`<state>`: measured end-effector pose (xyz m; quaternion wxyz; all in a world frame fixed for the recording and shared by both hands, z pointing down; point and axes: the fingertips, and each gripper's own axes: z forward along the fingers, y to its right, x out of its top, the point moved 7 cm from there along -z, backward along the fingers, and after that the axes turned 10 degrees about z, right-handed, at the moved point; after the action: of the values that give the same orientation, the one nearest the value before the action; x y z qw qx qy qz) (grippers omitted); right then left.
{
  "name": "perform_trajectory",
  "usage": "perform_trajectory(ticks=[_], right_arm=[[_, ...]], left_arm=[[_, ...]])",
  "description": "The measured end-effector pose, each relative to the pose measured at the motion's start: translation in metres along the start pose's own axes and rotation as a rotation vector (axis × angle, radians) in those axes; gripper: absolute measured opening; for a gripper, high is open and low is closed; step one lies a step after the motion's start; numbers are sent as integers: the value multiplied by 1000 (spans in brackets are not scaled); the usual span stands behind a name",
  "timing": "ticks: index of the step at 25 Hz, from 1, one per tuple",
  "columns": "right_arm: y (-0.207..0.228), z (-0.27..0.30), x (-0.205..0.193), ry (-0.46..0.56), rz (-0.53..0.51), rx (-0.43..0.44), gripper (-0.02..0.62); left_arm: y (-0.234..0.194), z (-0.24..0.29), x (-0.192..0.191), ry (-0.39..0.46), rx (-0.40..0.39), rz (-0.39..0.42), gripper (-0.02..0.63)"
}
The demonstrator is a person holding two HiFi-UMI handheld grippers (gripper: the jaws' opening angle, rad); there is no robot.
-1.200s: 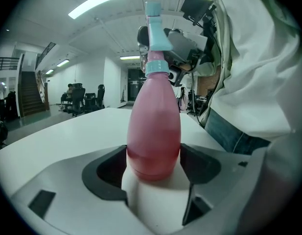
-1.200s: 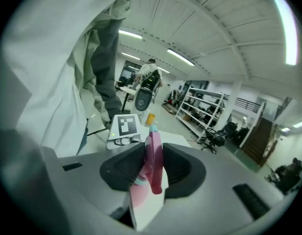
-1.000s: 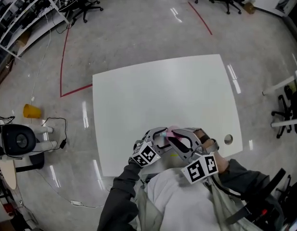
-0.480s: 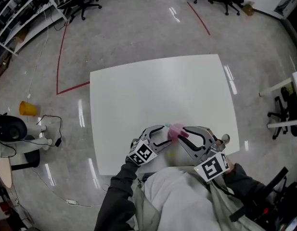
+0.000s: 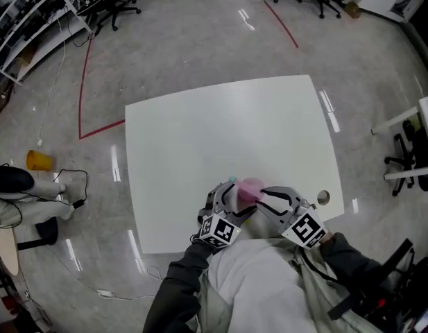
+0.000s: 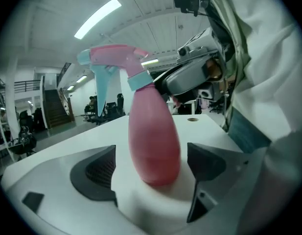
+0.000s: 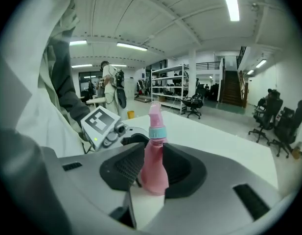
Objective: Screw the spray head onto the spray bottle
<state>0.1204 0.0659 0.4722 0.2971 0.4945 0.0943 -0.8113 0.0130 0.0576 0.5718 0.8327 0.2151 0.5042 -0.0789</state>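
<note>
Big white square table (image 5: 200,151), with the task's thing at its near edge, slightly right of centre and close to the person's body: a pink plastic spray bottle (image 5: 250,186). Left gripper (image 6: 151,166) has just been opening and its jaws stand wide, with the bottle's rounded lower body between them but clear of both pads, so it gives no support. Right gripper (image 7: 153,169) has its jaws drawn in narrow and pressed on the bottle's lower body, so this is the only grip. Whether the base rests on the table can't be told. The pink trigger spray head (image 6: 111,58) sits on the neck with the teal screw collar (image 6: 140,80) under it; how tight it is can't be read. Biggest risk: with a single grip so near the near edge, a slip probably sends the bottle off the table toward the person. Next: the body is smooth and tapered, so it likely spins or slides up between the right pads once the head gets twisted, and the thread never tightens. Next: the left gripper coming in on the head could knock the trigger and tip the bottle. Smallest: a collar sitting askew would cross-thread if turned hard.
</note>
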Motion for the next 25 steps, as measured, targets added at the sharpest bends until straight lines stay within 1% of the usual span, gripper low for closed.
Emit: perform_trajectory(ticks=[1,3,5,7,9,10,11,13,17,20,22,24,25], right_arm=[[-2,0,-1,5,18,25,109],[-5,-1,-3,17,28,61,109],[-8,-5,-6,28,-1,86,109],[-10,-12,-5,47,-63,106,109],[-6,-22,1,79,-129,92,109],[-1,-27,3,98,-144,68,109],[5,-30,5,113,-151,38,109],[13,-32,12,129,-182,7,109],[7,-18,36,114,-283,48,109],[-2,-13,43,104,-329,33,106],[-14,-15,42,81,-306,66,79],[-31,-12,43,65,-270,140,78],[-38,-9,45,74,-263,174,78]], left_arm=[[-3,7,2,-9,21,8,446],[-8,18,5,-9,36,9,497],[-11,27,8,7,24,5,499],[-12,35,12,28,2,18,499],[-11,38,14,41,-22,39,495],[-10,39,14,45,-33,47,472],[-9,39,13,49,-43,51,436],[-9,38,13,56,-59,54,436],[-9,38,15,56,-67,58,436],[-4,39,17,54,-64,57,436],[-3,39,16,57,-65,56,436],[-6,37,14,59,-63,55,436],[-8,37,13,59,-64,54,436]])
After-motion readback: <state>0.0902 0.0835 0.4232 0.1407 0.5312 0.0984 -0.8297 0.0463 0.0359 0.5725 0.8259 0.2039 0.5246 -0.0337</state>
